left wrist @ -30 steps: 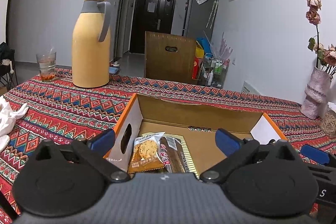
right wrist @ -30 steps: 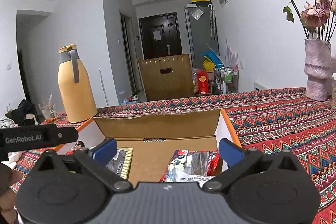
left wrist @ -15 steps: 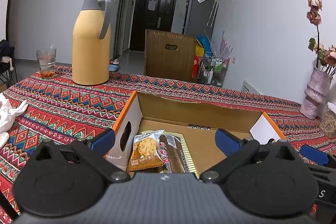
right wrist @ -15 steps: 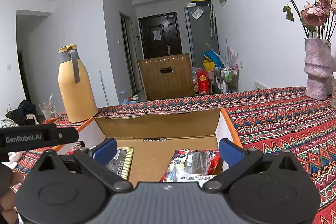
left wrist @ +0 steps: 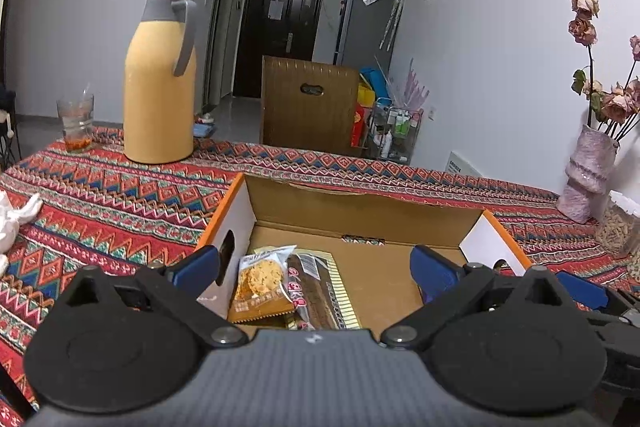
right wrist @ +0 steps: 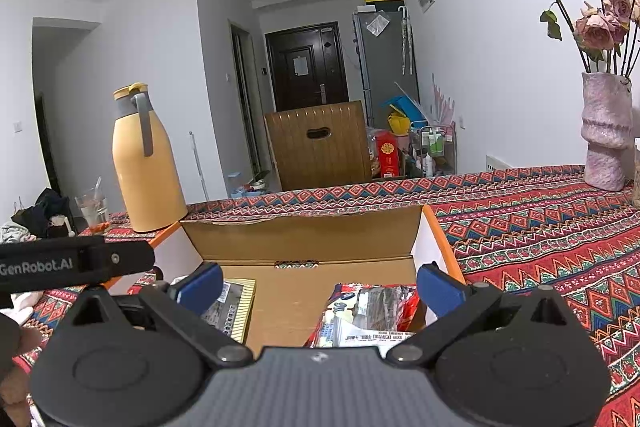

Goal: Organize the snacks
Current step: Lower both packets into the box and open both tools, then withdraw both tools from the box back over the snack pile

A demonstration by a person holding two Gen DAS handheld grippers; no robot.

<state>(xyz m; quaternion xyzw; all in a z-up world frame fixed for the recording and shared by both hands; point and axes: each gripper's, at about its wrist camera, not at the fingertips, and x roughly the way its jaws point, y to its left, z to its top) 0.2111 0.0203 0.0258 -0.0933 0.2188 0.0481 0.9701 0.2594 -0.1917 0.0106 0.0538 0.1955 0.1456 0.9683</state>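
Observation:
An open cardboard box (left wrist: 360, 211) with orange-edged white flaps sits on the patterned tablecloth; it also shows in the right wrist view (right wrist: 304, 235). Inside at its left lie a cookie packet (left wrist: 260, 283), a dark chocolate-bar wrapper (left wrist: 308, 291) and a gold-striped packet (left wrist: 340, 295), the last also in the right wrist view (right wrist: 236, 307). At its right lies a red and silver snack bag (right wrist: 372, 311). My left gripper (left wrist: 316, 269) is open and empty above the box's near side. My right gripper (right wrist: 318, 287) is open and empty above the snack bag.
A yellow thermos (left wrist: 160, 79) and a glass (left wrist: 76, 123) stand at the table's far left. A pink vase of dried roses (right wrist: 604, 135) stands at the far right. White cloth (left wrist: 16, 219) lies at the left edge. A wooden chair (left wrist: 308, 107) is behind the table.
My left gripper has risen slightly, so the box and snacks sit a little lower in its view. The right gripper has barely moved. Both stay open.

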